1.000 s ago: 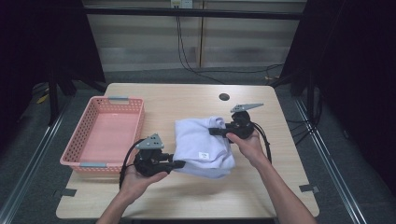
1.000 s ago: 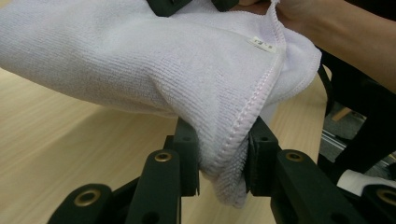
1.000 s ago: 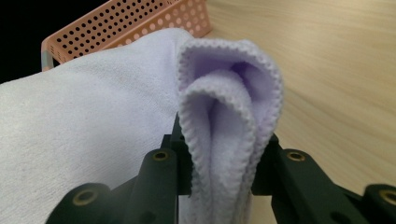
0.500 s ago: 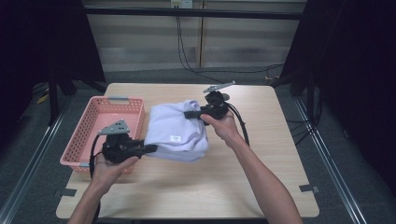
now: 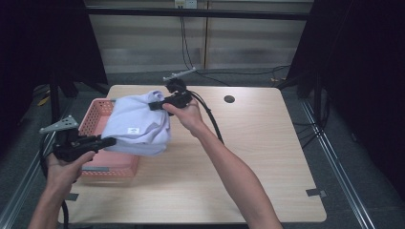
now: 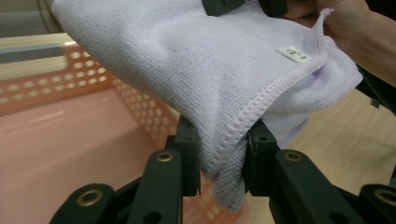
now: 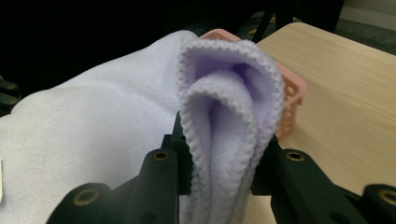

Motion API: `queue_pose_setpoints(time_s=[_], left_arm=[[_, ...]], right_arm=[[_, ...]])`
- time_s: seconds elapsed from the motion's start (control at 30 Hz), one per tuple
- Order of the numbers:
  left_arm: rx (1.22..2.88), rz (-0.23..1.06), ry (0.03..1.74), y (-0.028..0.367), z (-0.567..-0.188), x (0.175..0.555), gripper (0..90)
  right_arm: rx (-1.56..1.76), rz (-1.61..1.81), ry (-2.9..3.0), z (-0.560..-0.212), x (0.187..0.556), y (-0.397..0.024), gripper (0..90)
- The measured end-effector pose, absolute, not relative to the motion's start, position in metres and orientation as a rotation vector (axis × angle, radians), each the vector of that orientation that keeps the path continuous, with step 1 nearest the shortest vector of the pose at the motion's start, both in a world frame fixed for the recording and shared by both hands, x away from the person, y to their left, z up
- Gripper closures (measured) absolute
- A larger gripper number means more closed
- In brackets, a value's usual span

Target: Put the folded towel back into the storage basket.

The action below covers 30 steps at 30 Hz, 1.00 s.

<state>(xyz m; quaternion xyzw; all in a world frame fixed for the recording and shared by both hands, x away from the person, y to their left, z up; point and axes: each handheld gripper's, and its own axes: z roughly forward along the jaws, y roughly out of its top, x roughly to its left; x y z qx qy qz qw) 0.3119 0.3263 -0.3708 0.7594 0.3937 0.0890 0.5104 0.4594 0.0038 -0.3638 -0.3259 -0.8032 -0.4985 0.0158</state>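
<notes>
Dark curtains and a cabled back wall frame a pale wooden table, where a folded lavender towel hangs in the air between two hand-held grippers, its left part over the near end of a pink perforated basket standing at the table's left edge. Each gripper has its jaws closed on the cloth: the left gripper pinches a stitched corner of the towel at the near side, the fabric squeezed between its black pads, while the right gripper clamps several bunched layers of the hemmed edge at the far side. A small white label shows on the upper face of the towel. Seen from the high view, the left gripper sits low beside the basket's near end and the right gripper is held higher, above the table next to the basket's far corner, so the towel slopes between them. The work appears to be at the carrying stage, with the towel lifted clear of the table and brought to the basket. The next move likely calls for centring the bundle over the basket's open floor, lowering both hands evenly, and only then releasing both grips so the folds stay together.
</notes>
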Motion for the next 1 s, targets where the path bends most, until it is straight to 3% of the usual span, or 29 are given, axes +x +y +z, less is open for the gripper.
queue_pose_setpoints(time_s=[0.27,0.5,0.8,0.93,1.0], left_arm=[[1.805,0.251,1.064,0.377,-0.376,0.309,72.1],[1.807,0.261,1.163,0.406,-0.393,0.31,72.1],[1.891,0.263,1.237,0.411,-0.417,0.314,71.3],[1.916,0.253,1.254,0.406,-0.422,0.315,60.8],[1.923,0.267,1.278,0.403,-0.42,0.315,50.8]], right_arm=[[-1.021,-1.517,-2.513,-0.369,0.466,0.069,70.5],[-1.067,-1.475,-2.507,-0.395,0.468,0.106,70.5],[-1.126,-1.433,-2.534,-0.424,0.465,0.126,70.2],[-1.144,-1.418,-2.56,-0.44,0.467,0.127,63.7],[-1.144,-1.426,-2.58,-0.444,0.47,0.127,51.5]])
